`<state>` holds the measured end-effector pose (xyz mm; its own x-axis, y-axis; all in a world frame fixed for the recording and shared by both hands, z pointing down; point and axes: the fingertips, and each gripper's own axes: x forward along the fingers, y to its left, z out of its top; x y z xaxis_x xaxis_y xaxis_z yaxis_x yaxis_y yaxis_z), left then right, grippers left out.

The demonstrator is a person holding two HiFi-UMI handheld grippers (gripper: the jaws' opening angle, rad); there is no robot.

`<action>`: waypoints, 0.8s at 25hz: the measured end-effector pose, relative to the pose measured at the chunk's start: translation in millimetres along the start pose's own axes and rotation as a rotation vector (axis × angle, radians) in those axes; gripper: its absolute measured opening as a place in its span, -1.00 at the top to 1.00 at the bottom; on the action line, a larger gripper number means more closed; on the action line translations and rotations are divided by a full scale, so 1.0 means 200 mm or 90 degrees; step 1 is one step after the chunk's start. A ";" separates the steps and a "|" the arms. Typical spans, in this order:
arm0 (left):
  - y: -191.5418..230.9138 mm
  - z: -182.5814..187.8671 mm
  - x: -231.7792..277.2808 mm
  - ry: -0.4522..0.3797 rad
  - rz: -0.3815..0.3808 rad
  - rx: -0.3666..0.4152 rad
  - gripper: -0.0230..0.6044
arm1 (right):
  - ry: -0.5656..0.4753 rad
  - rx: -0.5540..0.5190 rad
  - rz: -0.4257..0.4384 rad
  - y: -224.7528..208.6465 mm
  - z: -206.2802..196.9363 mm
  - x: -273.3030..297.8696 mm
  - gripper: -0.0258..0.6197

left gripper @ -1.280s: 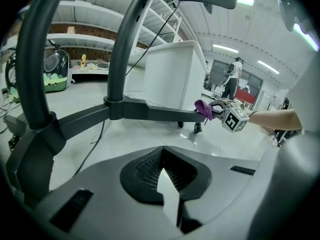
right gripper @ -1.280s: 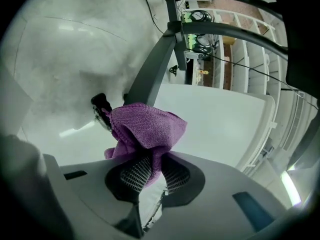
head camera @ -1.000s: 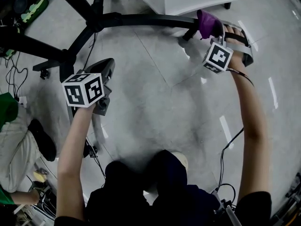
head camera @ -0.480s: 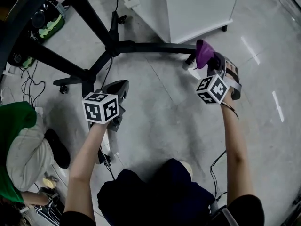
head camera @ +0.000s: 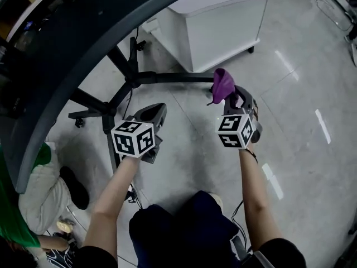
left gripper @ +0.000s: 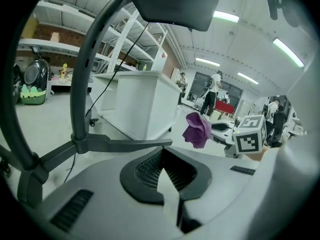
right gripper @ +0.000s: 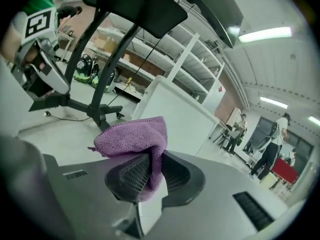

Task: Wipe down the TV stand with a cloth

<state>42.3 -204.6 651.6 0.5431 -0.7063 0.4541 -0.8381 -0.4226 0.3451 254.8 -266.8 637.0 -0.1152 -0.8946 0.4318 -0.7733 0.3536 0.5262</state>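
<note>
While your right gripper (head camera: 236,100) pinches the purple cloth (head camera: 222,85) near the TV stand (head camera: 167,77), your left gripper (head camera: 152,114) is closed, empty; wiping looks unstarted.

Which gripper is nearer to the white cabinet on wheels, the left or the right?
Right. The right gripper, shut on the purple cloth, is close before the white cabinet; the left gripper, shut and empty, is farther off to its left.
</note>
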 end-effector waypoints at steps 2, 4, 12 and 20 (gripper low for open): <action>-0.06 0.08 0.00 -0.014 -0.005 -0.019 0.91 | -0.004 0.044 0.018 -0.02 0.07 -0.06 0.71; -0.14 0.12 -0.02 -0.014 -0.011 -0.029 0.91 | -0.003 0.098 0.039 -0.02 0.15 -0.16 0.71; -0.58 0.31 -0.22 0.037 -0.042 -0.059 0.91 | 0.009 0.255 0.158 0.00 0.45 -0.61 0.71; -0.92 0.60 -0.61 0.039 -0.054 -0.102 0.91 | 0.041 0.306 0.192 -0.14 0.79 -1.02 0.71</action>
<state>123.8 -109.9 434.3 0.6180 -0.6335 0.4656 -0.7727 -0.3801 0.5085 201.7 -137.6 419.2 -0.3477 -0.7497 0.5631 -0.9108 0.4127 -0.0129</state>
